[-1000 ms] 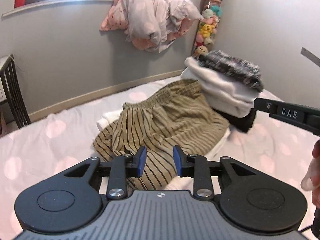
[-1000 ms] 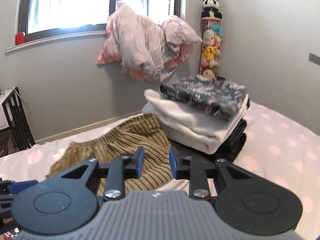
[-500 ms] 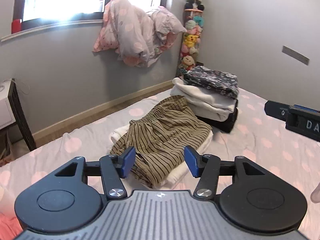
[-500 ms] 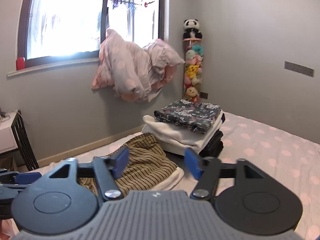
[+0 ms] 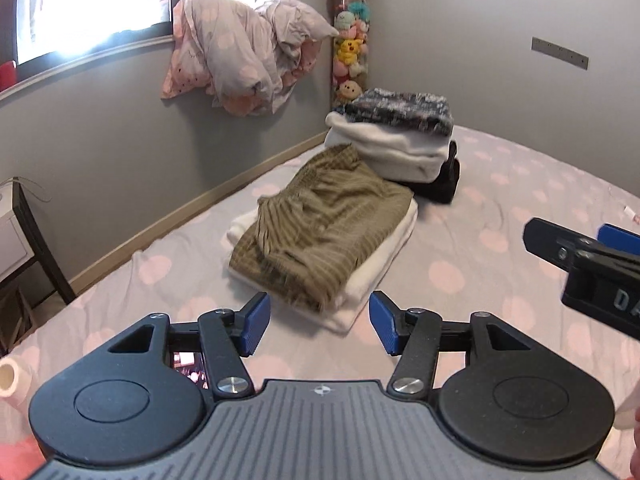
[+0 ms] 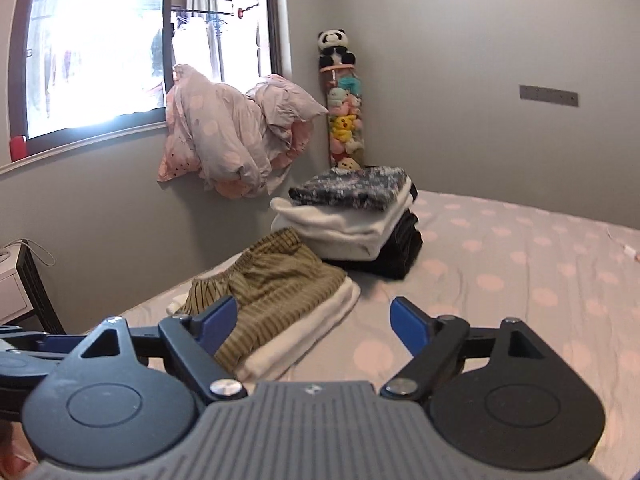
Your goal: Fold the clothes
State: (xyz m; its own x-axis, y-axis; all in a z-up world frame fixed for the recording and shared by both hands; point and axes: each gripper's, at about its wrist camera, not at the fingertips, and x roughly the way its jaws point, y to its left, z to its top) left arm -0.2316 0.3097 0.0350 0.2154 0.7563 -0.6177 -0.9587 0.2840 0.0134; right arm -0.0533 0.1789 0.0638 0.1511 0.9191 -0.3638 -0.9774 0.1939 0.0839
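The striped brown shorts (image 5: 324, 224) lie folded on top of a white folded cloth (image 5: 380, 256) on my bed (image 5: 500, 216). They sit out in front of my left gripper (image 5: 319, 327), near it but not touching. From my right gripper (image 6: 312, 318), the shorts (image 6: 272, 288) lie ahead and a bit to the left, with the left blue pad (image 6: 218, 322) showing in front of them.

One second ago both grippers were nearly closed and right up over the shorts. Now both have pulled back and up, and I can see much more of the bed. The shorts have stayed on the white cloth.

My left gripper is spread wide, and nothing is between its blue pads (image 5: 256, 328). My right gripper is spread wide too, and it holds nothing. Neither one touches any cloth.

Behind the shorts is a stack of folded clothes (image 5: 400, 140), just beside them. A pink blanket (image 6: 236, 144) hangs at the window.
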